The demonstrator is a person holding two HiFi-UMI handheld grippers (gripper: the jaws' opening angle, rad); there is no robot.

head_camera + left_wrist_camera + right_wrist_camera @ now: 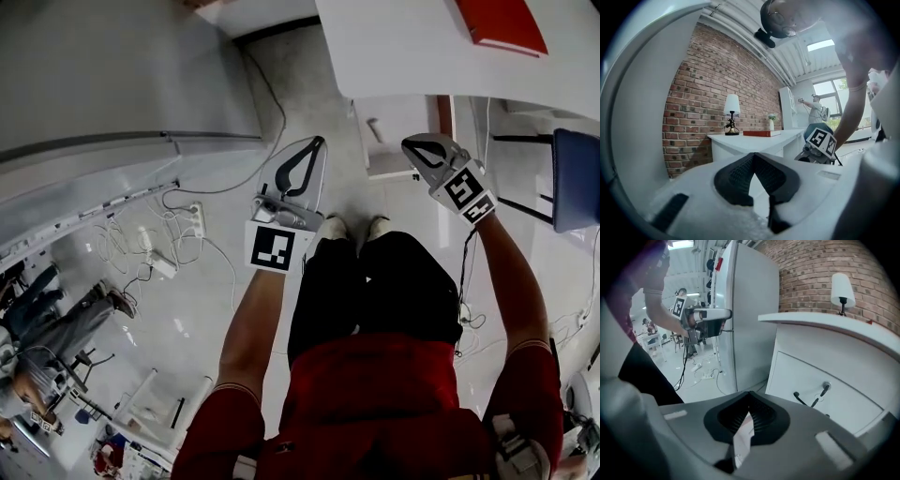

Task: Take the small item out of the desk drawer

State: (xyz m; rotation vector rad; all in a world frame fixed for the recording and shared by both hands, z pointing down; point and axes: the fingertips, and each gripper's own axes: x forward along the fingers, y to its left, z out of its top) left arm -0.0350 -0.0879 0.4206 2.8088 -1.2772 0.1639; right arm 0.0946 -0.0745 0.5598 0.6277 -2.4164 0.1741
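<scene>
In the right gripper view my right gripper (749, 405) is shut on a small thin white item (742, 440), which hangs down between the pads. Past it is the white desk's drawer front (834, 401) with a dark handle (810, 400) and a lock (826, 387). In the head view the right gripper (411, 143) is held above the floor beside the drawer unit (398, 150). My left gripper (317, 143) is at the same height to its left. Its jaws (753, 157) are shut with nothing in them.
The white desk top (403, 47) carries a red book (502, 23) and a lamp (843, 289). A tall white cabinet (747, 310) stands left of the desk. Cables and a power strip (197, 220) lie on the floor, and a blue chair (574, 178) stands at the right. People are at the far left.
</scene>
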